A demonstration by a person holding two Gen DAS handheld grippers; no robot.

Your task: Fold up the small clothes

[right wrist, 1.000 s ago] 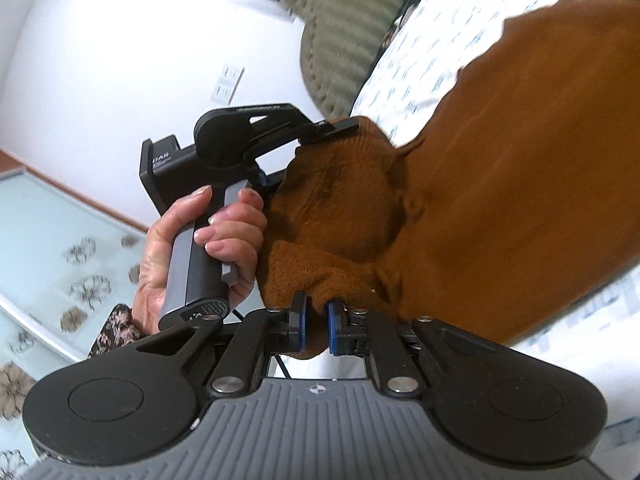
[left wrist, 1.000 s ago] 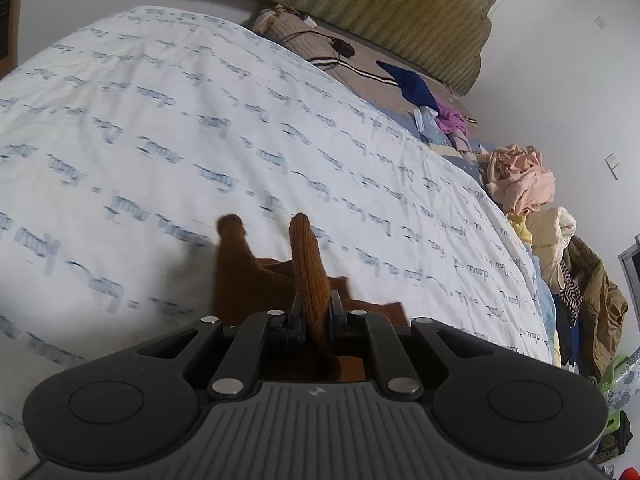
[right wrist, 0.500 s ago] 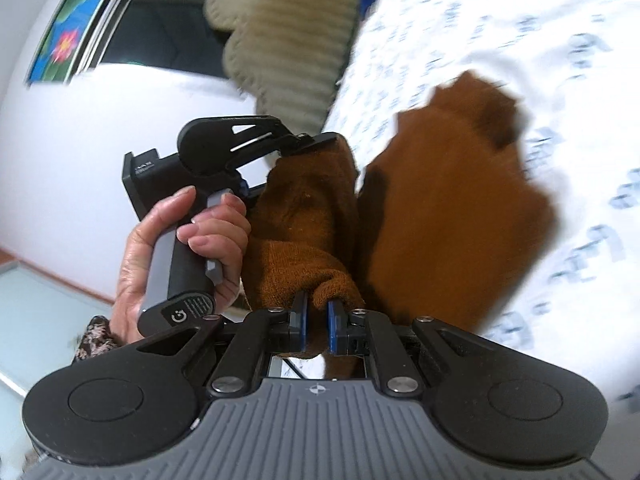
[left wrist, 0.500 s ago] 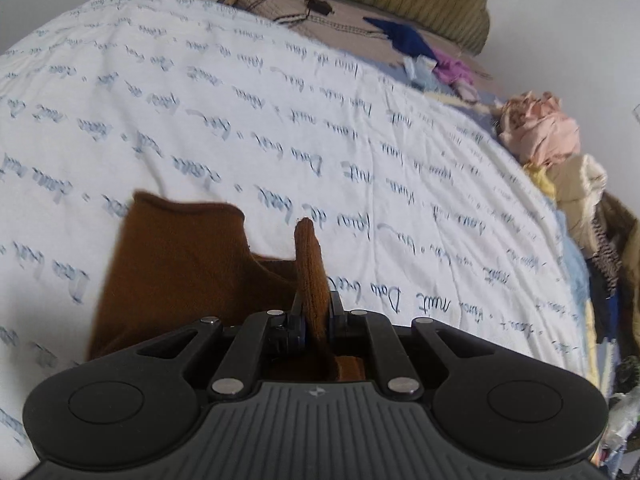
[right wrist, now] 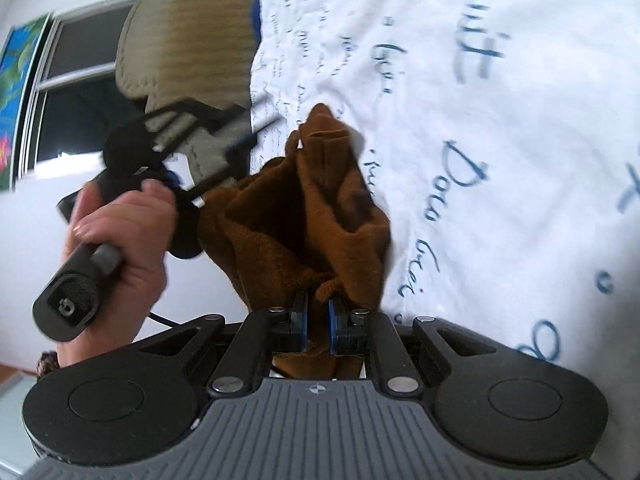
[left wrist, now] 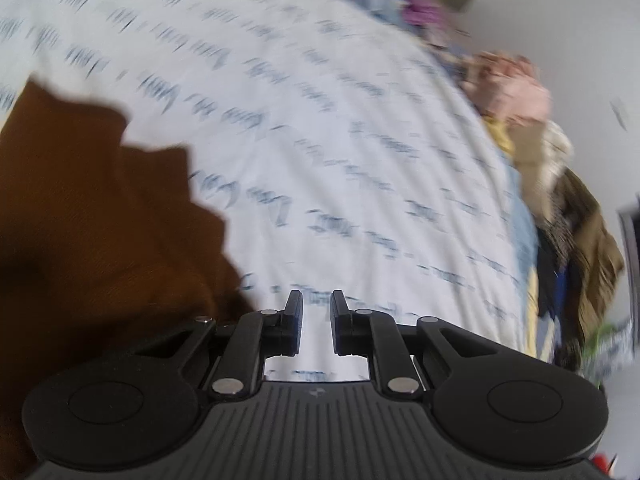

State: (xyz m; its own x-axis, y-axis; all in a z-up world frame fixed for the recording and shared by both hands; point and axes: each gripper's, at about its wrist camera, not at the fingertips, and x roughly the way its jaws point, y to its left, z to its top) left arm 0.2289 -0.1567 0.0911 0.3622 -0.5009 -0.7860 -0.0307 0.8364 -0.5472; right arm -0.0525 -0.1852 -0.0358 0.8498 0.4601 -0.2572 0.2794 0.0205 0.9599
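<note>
1. The left gripper [left wrist: 316,322] has just let go: half a second ago a fold of the brown garment [left wrist: 100,240] stood pinched between its pads, and now the jaws are opening with nothing between them, only the printed bedsheet [left wrist: 320,120] showing through the narrow gap; the view is smeared with motion blur.
2. The right gripper [right wrist: 317,322] has not changed its hold; its jaws are nearly closed on a bunched edge of the brown garment [right wrist: 304,220], just as in the earlier frames.
3. My reading: one corner has been released onto the bed, so a fold has probably just been laid, or the cloth is being re-gripped; the garment looks crumpled rather than flat, so the folding seems far from finished.
4. In the left wrist view the garment fills the left and lower left of the frame, beside and partly under the gripper's left finger but clear of the jaws; the sheet takes the centre and upper part.
5. In the right wrist view the garment rises from the jaws at lower centre to mid-frame, lying against the sheet on the right; the person's hand [right wrist: 120,232] with the other gripper sits at centre left, just beside the cloth.
</note>
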